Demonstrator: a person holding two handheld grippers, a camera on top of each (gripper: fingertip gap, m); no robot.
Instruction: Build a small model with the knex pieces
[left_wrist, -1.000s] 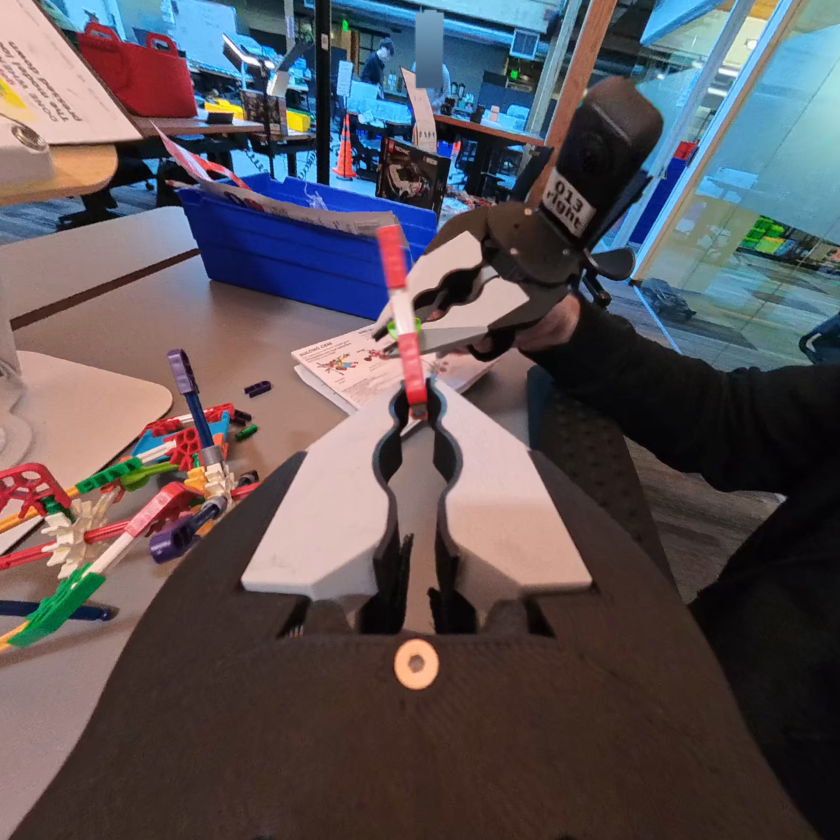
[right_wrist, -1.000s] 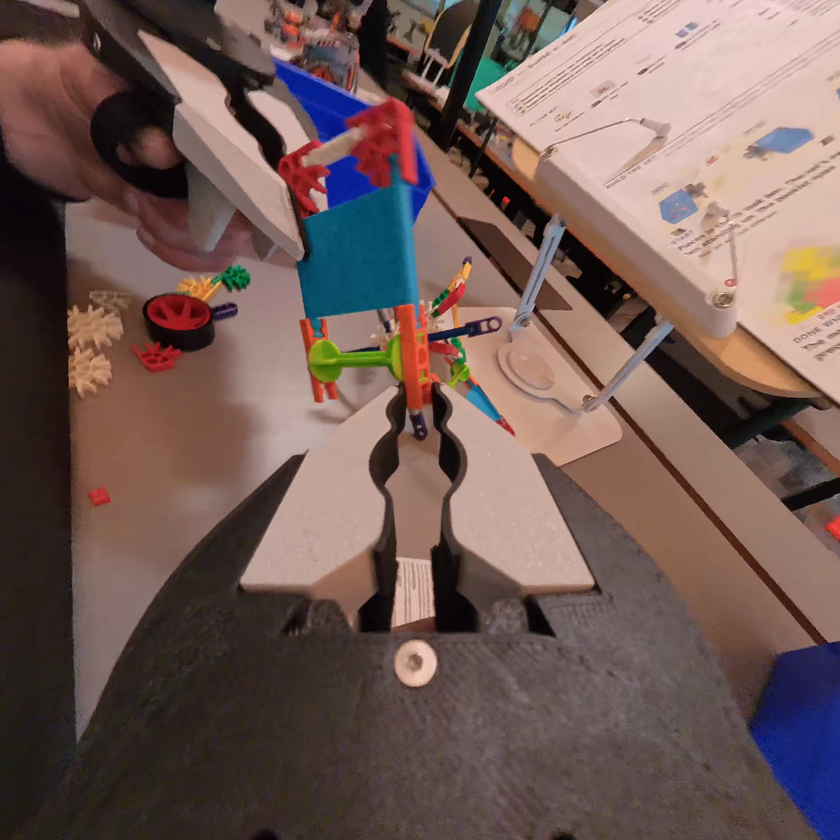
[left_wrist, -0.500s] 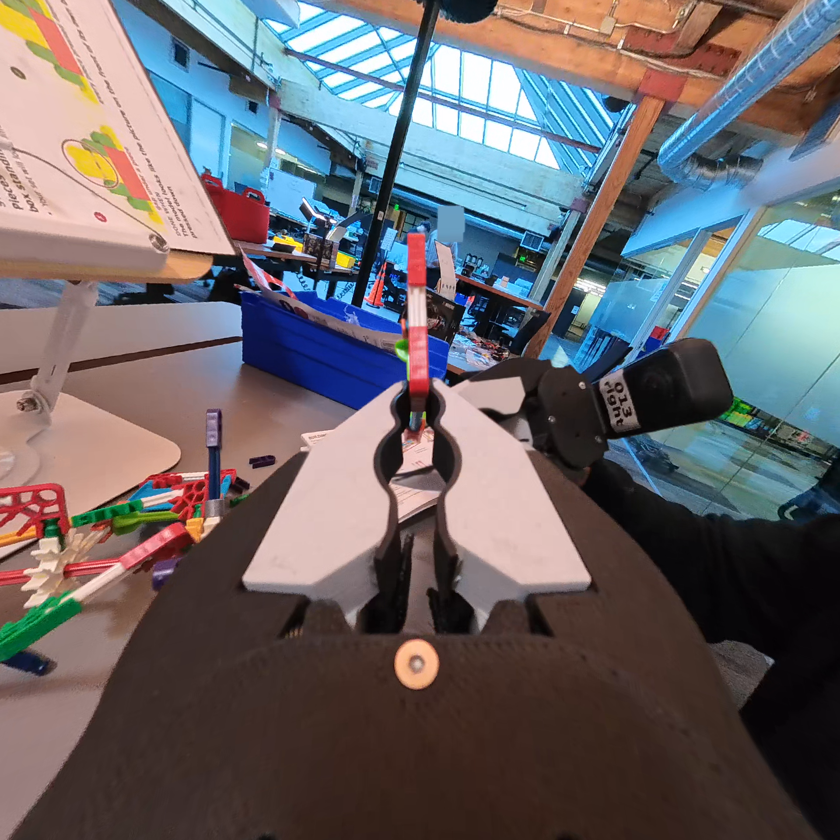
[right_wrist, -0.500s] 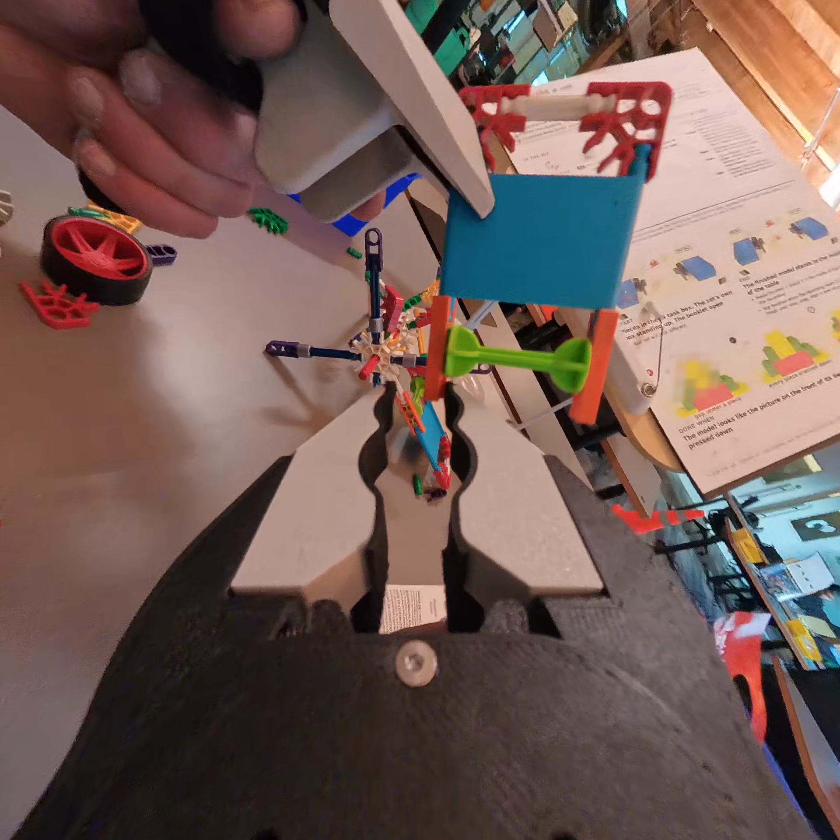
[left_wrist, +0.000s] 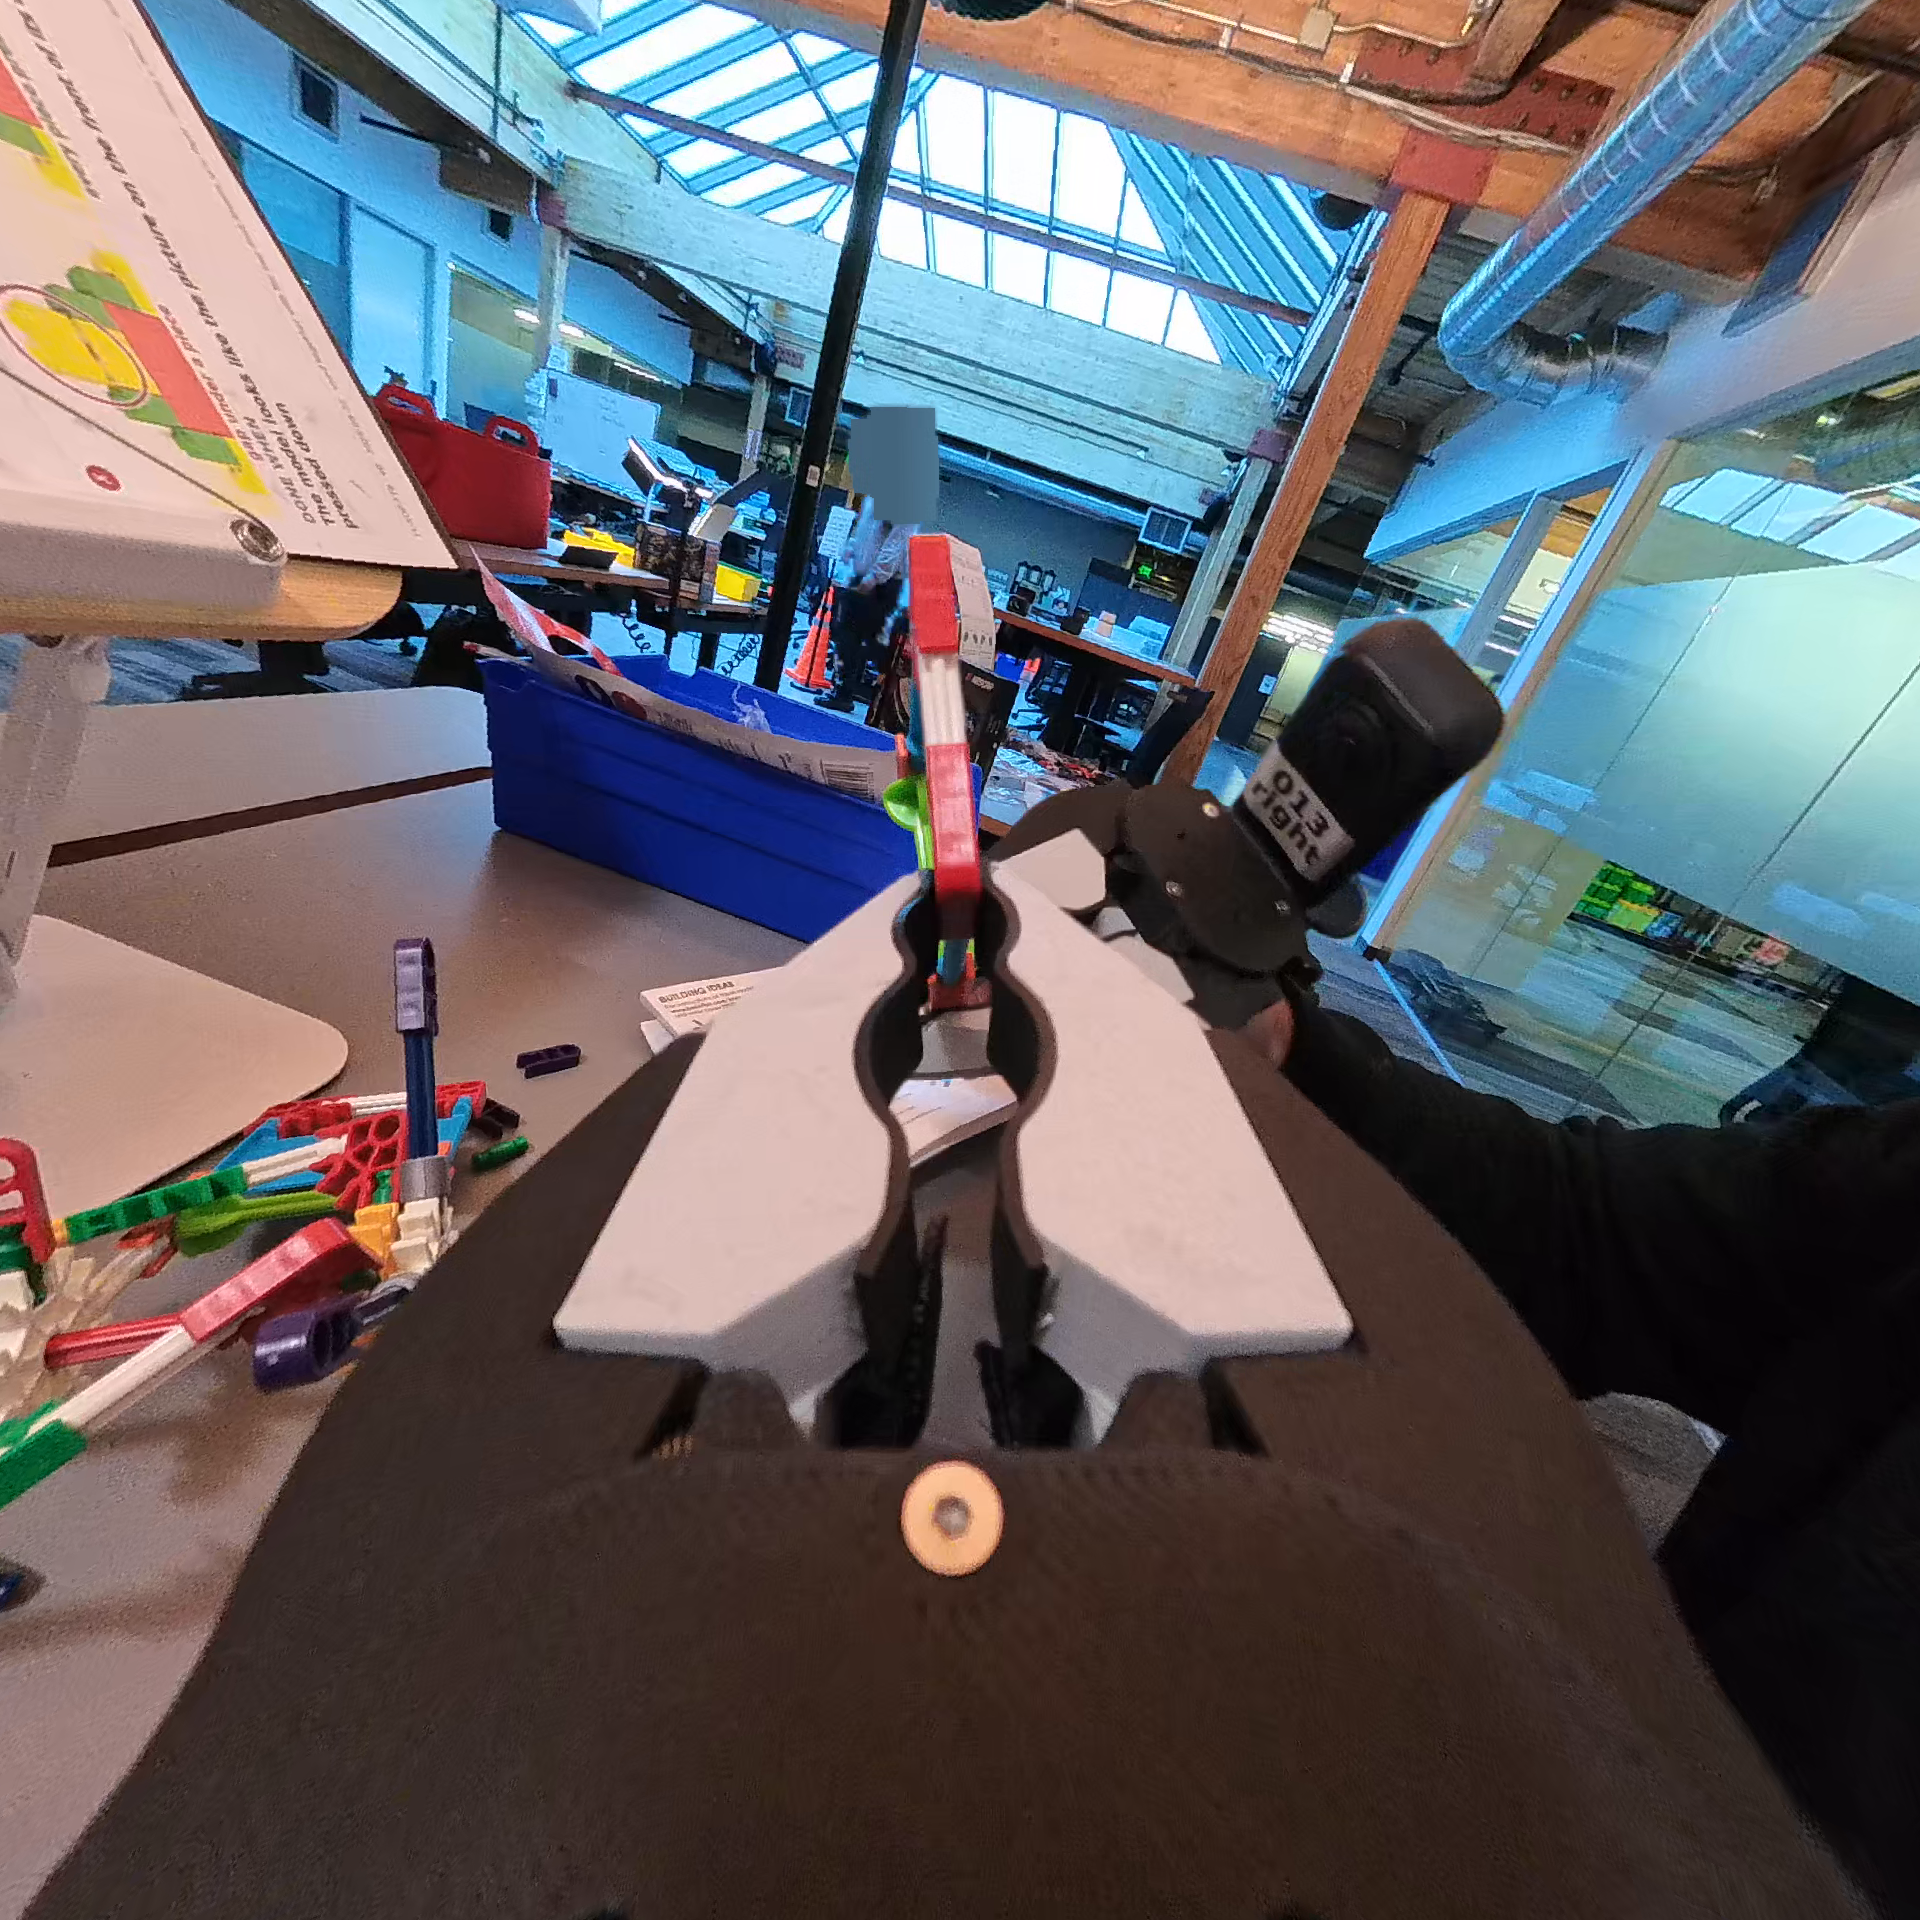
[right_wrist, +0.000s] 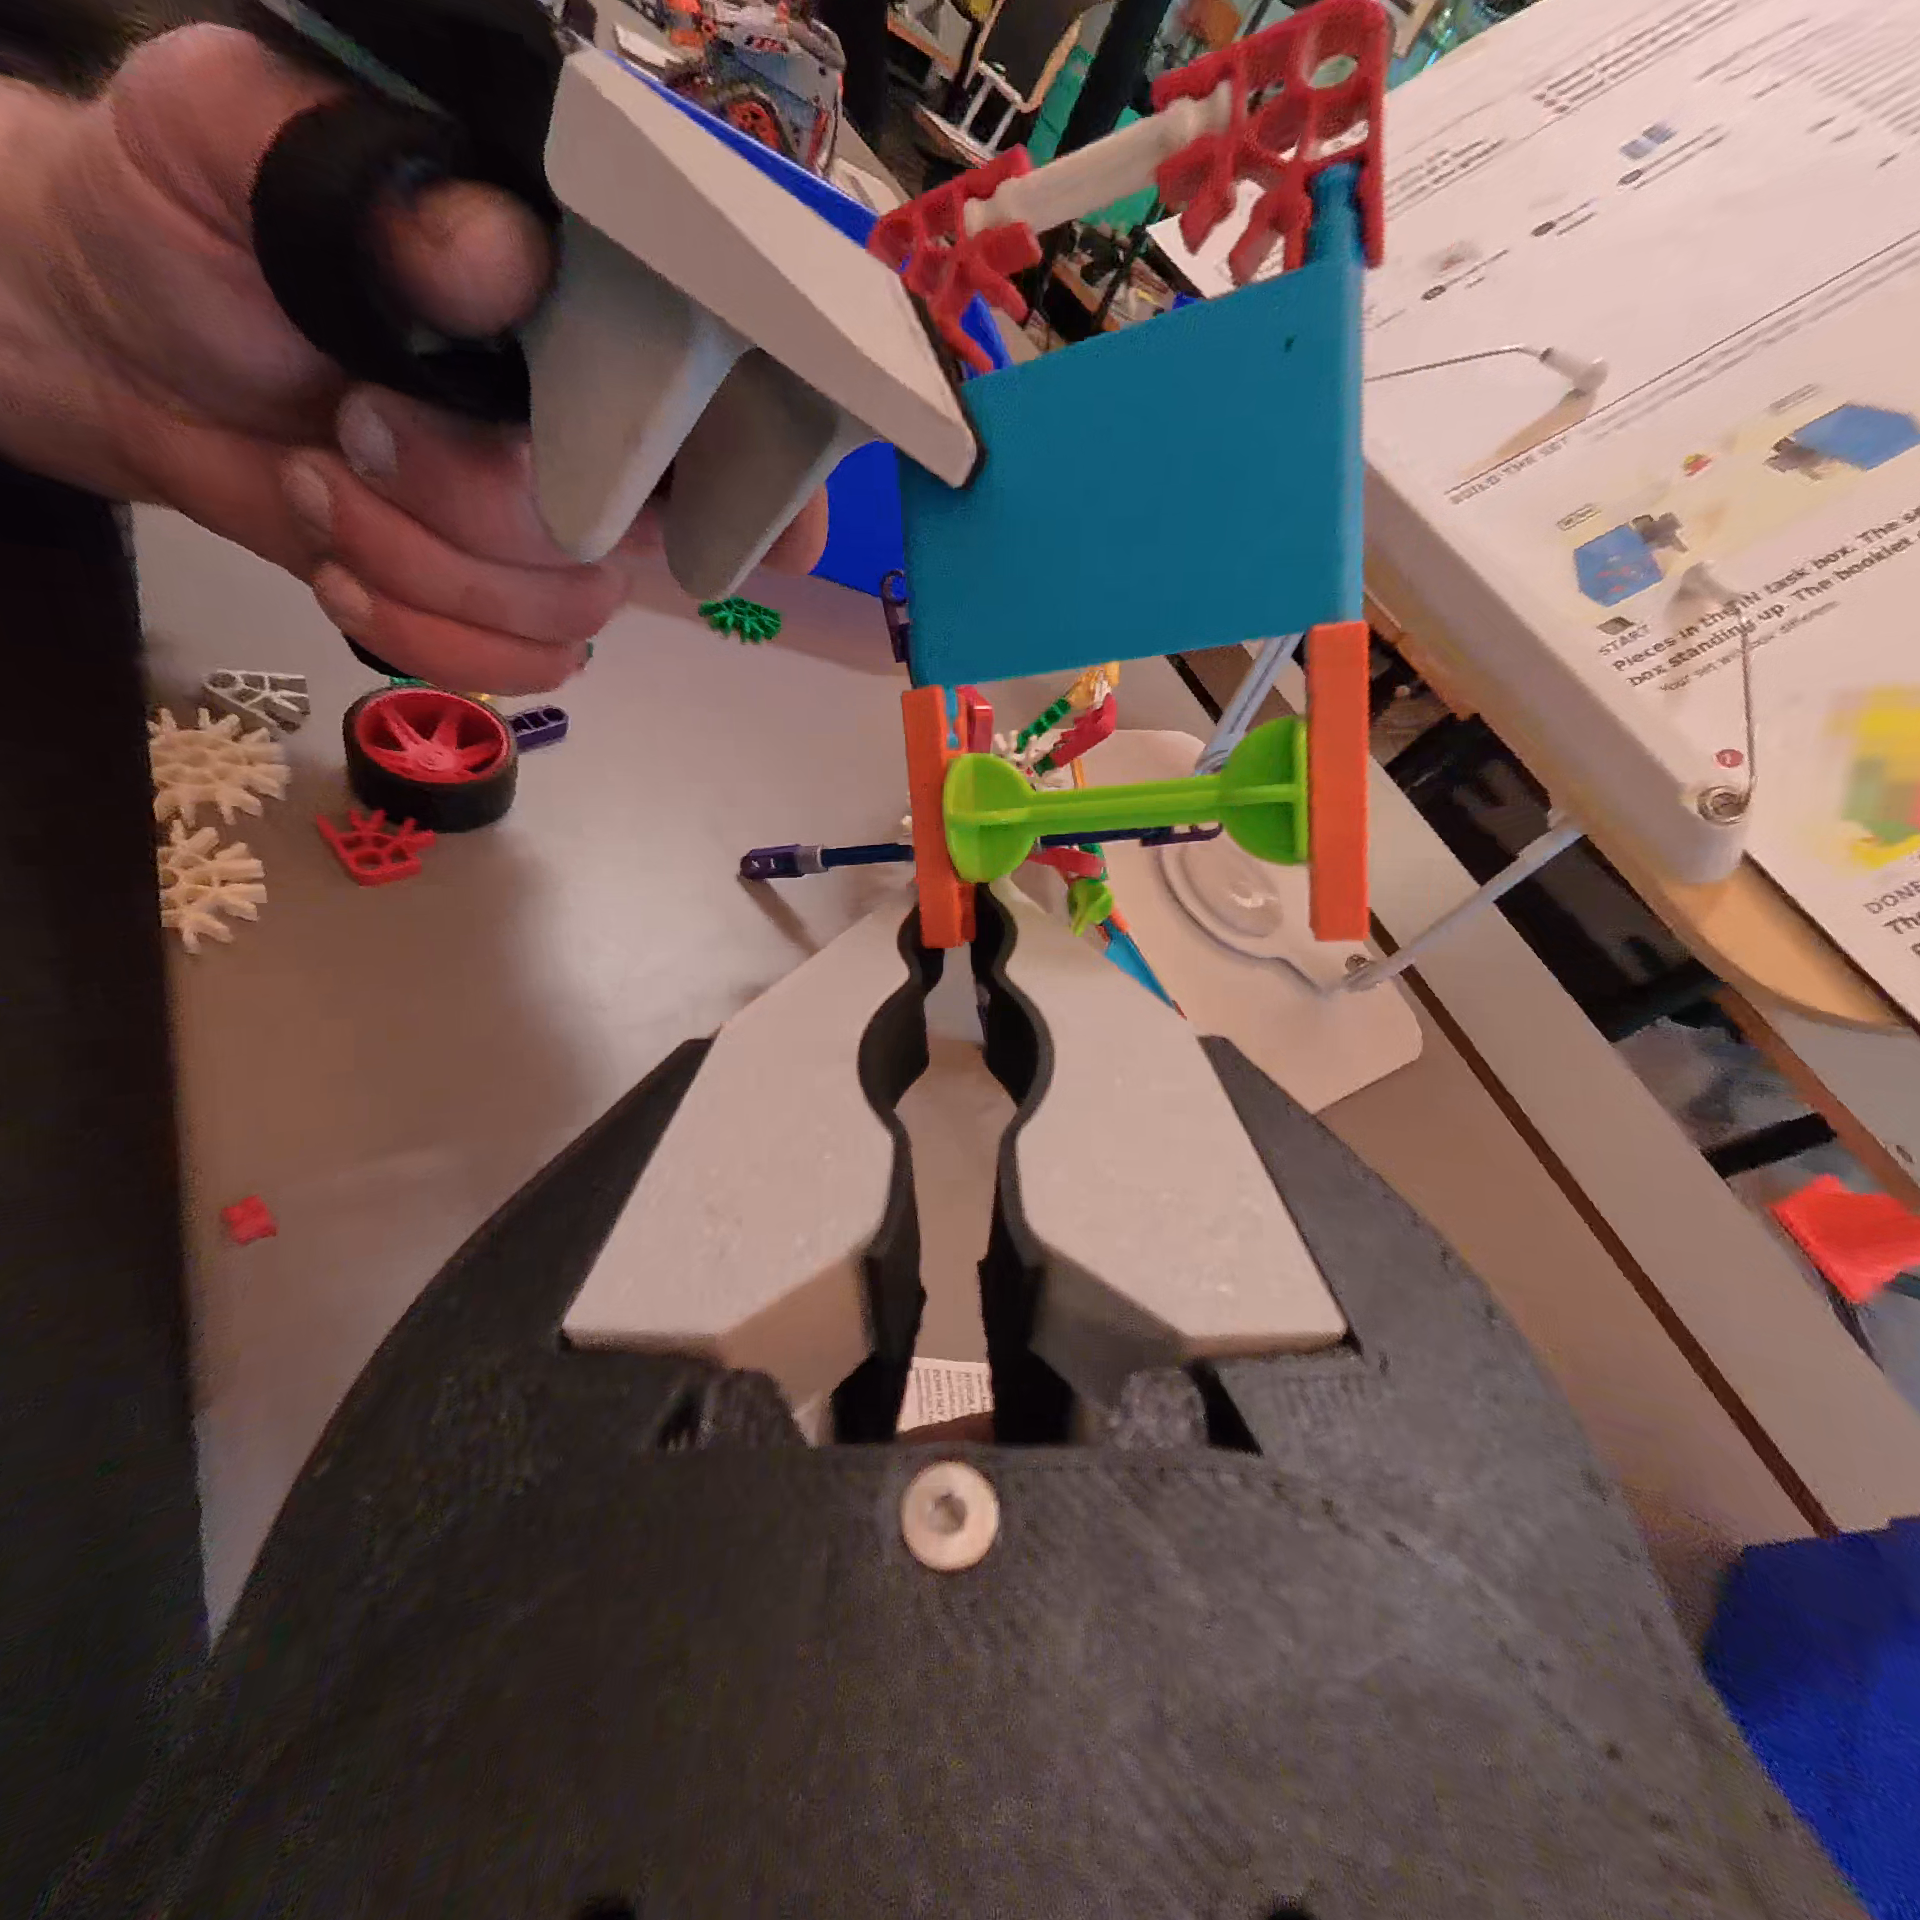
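Observation:
A small toy frame is held in the air by both grippers. It has a blue panel (right_wrist: 1132, 468), red corner connectors (right_wrist: 1278, 135) joined by a white rod, two orange connectors (right_wrist: 940, 821) and a green rod (right_wrist: 1122, 805). My left gripper (left_wrist: 951, 894) is shut on a red connector of the frame (left_wrist: 951, 821), seen edge-on. In the right wrist view it (right_wrist: 748, 312) comes in from the upper left and grips the panel's top-left corner. My right gripper (right_wrist: 954, 930) is shut on the lower left orange connector. It also shows in the left wrist view (left_wrist: 1247, 862), beyond the frame.
A pile of loose rods and connectors (left_wrist: 260, 1226) lies on the grey table (left_wrist: 312, 883), beside a white stand base (left_wrist: 156, 1039). A blue bin (left_wrist: 675, 790) and a booklet (left_wrist: 707, 1003) lie behind. A red wheel (right_wrist: 431, 753) and white snowflake connectors (right_wrist: 208, 769) lie left. A slanted instruction board (right_wrist: 1662, 416) overhangs. Some 7 centimeters of space lies between my two pairs of fingers. The red wheel (right_wrist: 431, 753) is about equally far from each gripper, around 20 centimeters.
Both grippers have lifted and turned the frame, so the blue panel now faces the right wrist view square-on. Both grips have held.

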